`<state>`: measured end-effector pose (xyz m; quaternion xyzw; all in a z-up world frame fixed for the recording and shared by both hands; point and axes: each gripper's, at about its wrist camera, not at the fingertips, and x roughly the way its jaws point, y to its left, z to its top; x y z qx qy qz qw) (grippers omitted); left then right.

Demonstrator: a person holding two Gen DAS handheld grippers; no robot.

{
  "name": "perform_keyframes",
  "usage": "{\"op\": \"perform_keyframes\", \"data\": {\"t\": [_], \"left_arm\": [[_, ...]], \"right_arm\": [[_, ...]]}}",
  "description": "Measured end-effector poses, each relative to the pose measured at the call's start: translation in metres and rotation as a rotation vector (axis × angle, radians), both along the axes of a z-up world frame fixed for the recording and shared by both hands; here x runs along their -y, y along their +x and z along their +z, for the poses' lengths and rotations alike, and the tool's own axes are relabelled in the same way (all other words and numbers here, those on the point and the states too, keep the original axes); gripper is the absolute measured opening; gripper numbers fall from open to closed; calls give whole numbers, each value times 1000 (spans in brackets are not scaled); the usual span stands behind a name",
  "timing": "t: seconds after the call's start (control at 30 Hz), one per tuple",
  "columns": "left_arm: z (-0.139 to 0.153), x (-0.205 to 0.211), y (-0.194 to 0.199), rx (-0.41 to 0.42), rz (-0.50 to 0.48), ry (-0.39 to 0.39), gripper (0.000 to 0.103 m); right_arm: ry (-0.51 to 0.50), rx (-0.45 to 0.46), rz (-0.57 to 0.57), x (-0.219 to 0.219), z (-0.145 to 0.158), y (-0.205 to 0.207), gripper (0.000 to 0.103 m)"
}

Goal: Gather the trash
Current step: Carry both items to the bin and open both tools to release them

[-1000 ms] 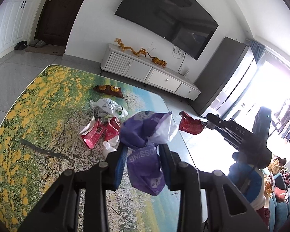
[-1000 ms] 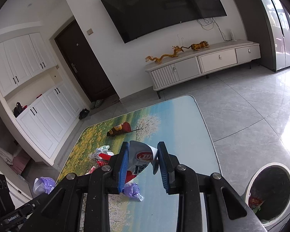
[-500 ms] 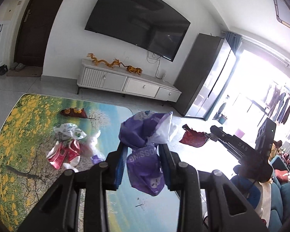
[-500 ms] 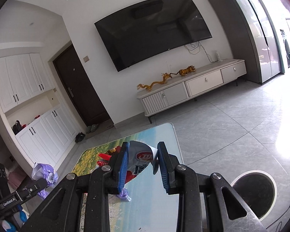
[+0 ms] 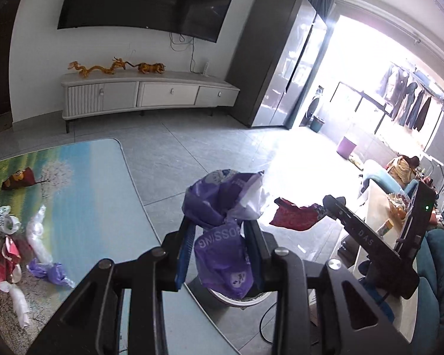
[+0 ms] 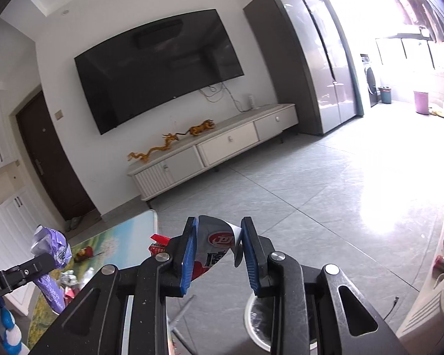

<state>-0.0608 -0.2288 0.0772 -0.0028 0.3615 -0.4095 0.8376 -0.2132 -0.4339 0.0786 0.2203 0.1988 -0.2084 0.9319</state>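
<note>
Currently: left tool (image 5: 219,247) pinching a purple bag (image 5: 222,227), right tool (image 6: 219,254) pinching a snack wrapper (image 6: 214,247). Both items look light, soft, crinkly and slippery; best gripped mid-bunch, where folds are thickest. Below each tool, a round bin (image 5: 239,300) is mostly hidden. More litter (image 5: 6,254) lies on the surface (image 5: 103,195), left of the left tool.

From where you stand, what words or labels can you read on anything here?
"OSSING", upside down, on the purple bag in the left gripper.
"DAS" on the right gripper.
"bot.AI", cut off by the edge, on the left gripper's arm in the right view.
Red logo and characters on the silver wrapper: unreadable.
</note>
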Motion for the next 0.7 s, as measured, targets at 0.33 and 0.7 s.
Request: {"op": "perform_keyframes", "data": {"t": [0.33,0.7], "left_arm": [[-83,132,24,-135,-120,144,34],[-134,199,39,-252,-181,167,52]], "right_arm": [[87,-199,-127,68,-86,10,28],[205,-303,-198,109,-143,13,32]]}}
